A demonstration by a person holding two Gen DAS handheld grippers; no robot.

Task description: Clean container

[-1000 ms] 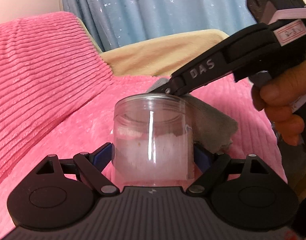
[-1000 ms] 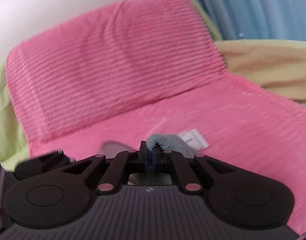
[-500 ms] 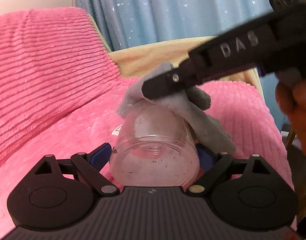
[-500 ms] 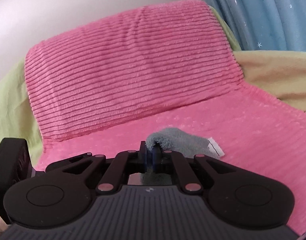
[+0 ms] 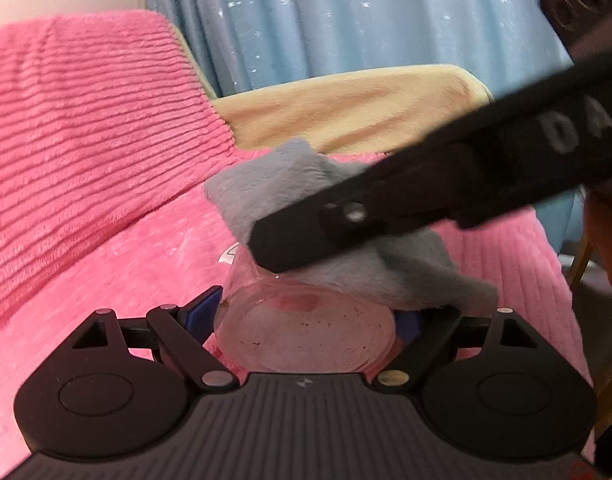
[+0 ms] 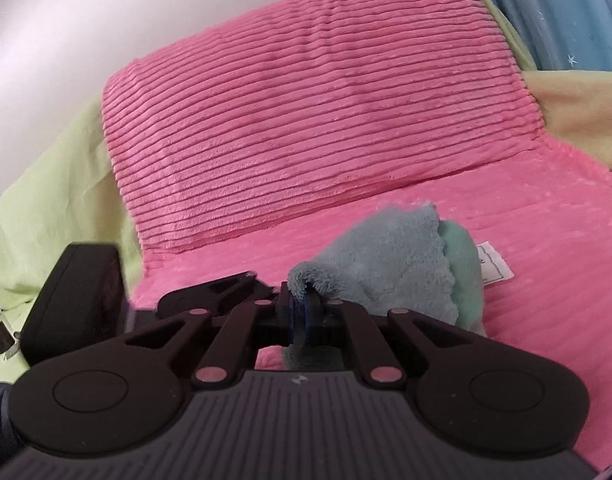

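Observation:
A clear plastic container (image 5: 306, 332) with dark specks on its base is tipped so its bottom faces the left wrist camera. My left gripper (image 5: 307, 316) is shut on its sides. A grey cloth (image 5: 278, 184) lies over the container's far end, pressed there by my right gripper (image 5: 274, 244), which reaches in from the right. In the right wrist view my right gripper (image 6: 302, 312) is shut on a fold of the grey cloth (image 6: 385, 264), whose white label (image 6: 493, 266) sticks out to the right. The container's mouth is hidden behind the cloth.
A pink ribbed blanket (image 6: 306, 120) covers the sofa seat and backrest. A beige cover (image 5: 345, 108) lies behind it, a light green sheet (image 6: 46, 184) at the left. Blue starred curtains (image 5: 345, 16) hang at the back. A person's hand (image 5: 609, 240) holds the right gripper.
The container has tipped from upright until its base faces the camera. The right gripper and cloth have moved from the rim's right side to lie over the container's far end.

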